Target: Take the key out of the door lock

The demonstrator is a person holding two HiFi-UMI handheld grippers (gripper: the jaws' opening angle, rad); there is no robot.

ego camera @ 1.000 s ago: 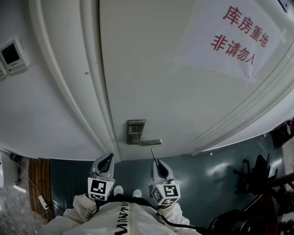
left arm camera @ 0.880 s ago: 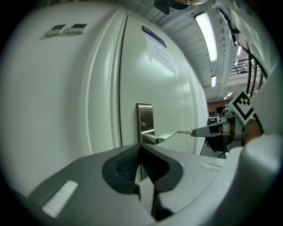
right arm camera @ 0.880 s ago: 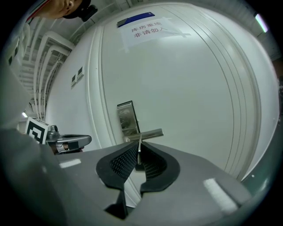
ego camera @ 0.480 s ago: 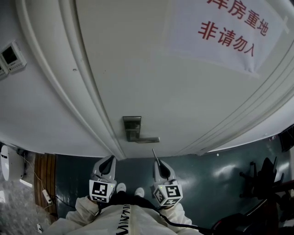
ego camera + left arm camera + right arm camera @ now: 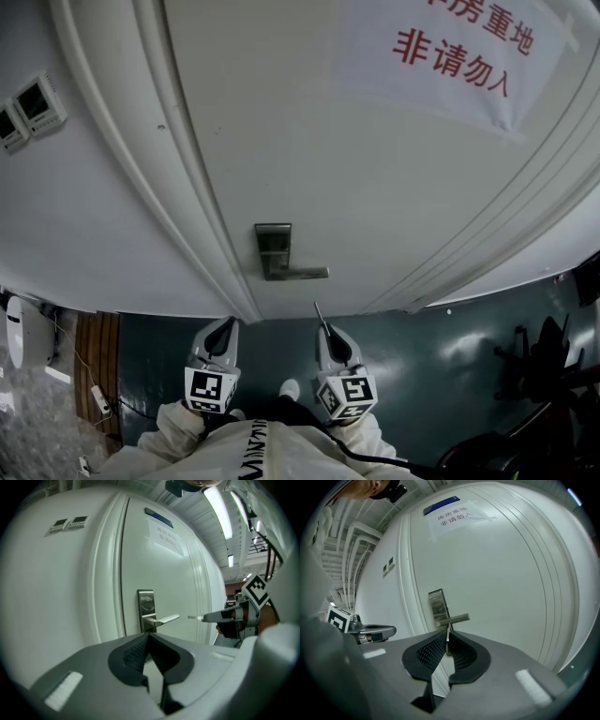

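White door (image 5: 309,141) and its frame fill our view, above a dark green floor (image 5: 422,347). We have the key (image 5: 319,312) out of the lock: its thin metal blade sticks forward from the right gripper (image 5: 325,328), whose jaws are clamped on it. The blade points at the door without touching it, near the free end of the lever handle (image 5: 302,274). That handle juts rightward from the steel lock plate (image 5: 273,242). Our left gripper (image 5: 226,325) hangs beside the right one, apart from it, jaws together with nothing in them. Higher on the door is a paper notice (image 5: 459,56) with red characters; two wall panels (image 5: 33,108) sit on the wall to the left.
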